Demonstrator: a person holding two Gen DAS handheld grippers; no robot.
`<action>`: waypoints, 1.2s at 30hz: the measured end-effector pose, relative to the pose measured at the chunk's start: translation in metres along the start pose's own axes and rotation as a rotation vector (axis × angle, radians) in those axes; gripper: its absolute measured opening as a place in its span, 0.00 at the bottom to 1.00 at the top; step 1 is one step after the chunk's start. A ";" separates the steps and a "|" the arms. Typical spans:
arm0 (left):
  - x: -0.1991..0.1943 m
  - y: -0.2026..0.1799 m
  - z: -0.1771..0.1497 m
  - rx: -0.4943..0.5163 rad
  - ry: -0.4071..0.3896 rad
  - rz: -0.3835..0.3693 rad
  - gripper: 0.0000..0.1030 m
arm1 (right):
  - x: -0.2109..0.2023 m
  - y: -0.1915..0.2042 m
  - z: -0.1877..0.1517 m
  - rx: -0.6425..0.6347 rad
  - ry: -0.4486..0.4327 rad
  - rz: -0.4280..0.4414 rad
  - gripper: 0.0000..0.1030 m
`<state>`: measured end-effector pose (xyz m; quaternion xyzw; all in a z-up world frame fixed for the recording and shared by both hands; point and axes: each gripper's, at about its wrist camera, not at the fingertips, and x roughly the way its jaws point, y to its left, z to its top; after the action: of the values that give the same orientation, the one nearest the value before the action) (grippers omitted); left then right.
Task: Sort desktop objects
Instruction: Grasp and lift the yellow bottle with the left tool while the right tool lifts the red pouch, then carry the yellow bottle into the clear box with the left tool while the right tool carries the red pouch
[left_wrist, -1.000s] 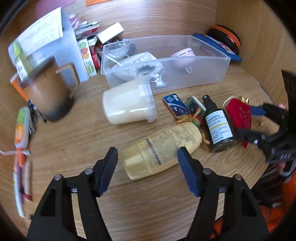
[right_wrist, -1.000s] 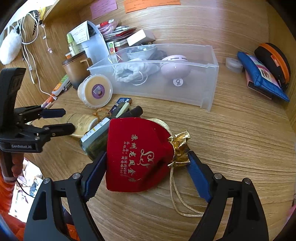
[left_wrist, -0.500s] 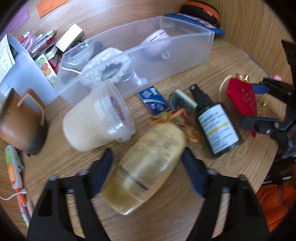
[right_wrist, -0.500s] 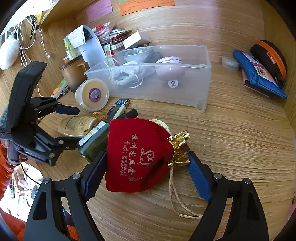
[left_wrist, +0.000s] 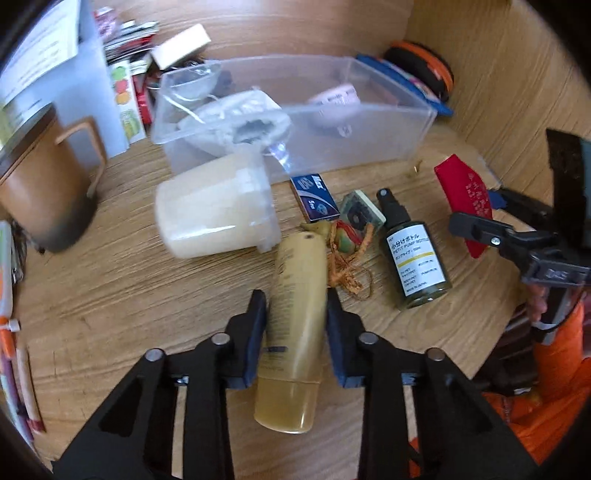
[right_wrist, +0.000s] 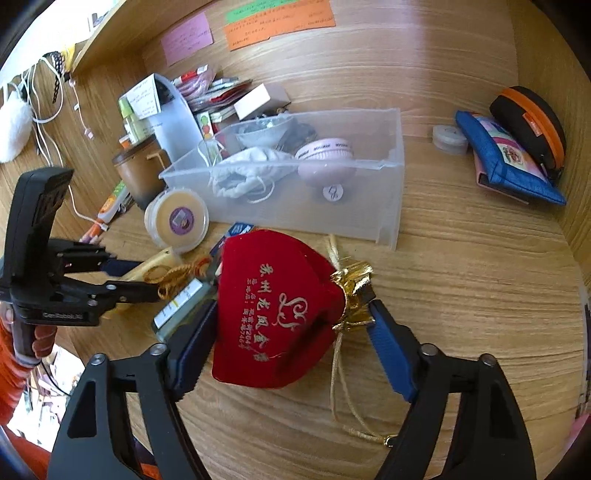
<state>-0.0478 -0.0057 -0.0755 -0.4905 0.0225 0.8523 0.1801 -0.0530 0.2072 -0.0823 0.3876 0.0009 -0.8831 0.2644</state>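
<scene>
My left gripper (left_wrist: 295, 306) is shut on a tan lotion bottle (left_wrist: 295, 332) lying on the wooden desk. My right gripper (right_wrist: 291, 314) is shut on a red velvet pouch (right_wrist: 277, 306) with a gold tie, lifted a little off the desk. The pouch also shows in the left wrist view (left_wrist: 465, 199). A clear plastic bin (right_wrist: 388, 192) behind holds a white drawstring bag (right_wrist: 251, 170) and a pink round case (right_wrist: 325, 158). A dark pump bottle (left_wrist: 413, 262), a cream tub (left_wrist: 210, 210) on its side and a blue box (left_wrist: 314, 195) lie near the bin.
A brown mug (left_wrist: 44, 184) stands at the left with pens (left_wrist: 11, 332) beside it. A blue pouch (right_wrist: 506, 158), an orange-trimmed black case (right_wrist: 528, 125) and a small round tin (right_wrist: 448, 138) lie at the right by the wooden wall. Papers and boxes (right_wrist: 221, 99) pile behind the bin.
My left gripper moved onto the tan bottle and closed on it. My right gripper closed on the red pouch and raised it a little.
</scene>
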 end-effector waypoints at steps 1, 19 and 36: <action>-0.002 0.003 -0.002 -0.013 0.000 -0.012 0.27 | 0.000 -0.001 0.001 0.005 0.001 0.005 0.67; 0.003 -0.004 -0.018 0.042 -0.078 0.241 0.26 | 0.003 0.009 0.009 -0.013 0.002 0.011 0.39; -0.074 0.000 0.008 -0.081 -0.310 0.179 0.26 | -0.031 0.028 0.034 -0.069 -0.101 0.007 0.27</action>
<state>-0.0206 -0.0256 -0.0090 -0.3560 0.0036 0.9306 0.0848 -0.0461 0.1905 -0.0312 0.3333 0.0166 -0.9000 0.2805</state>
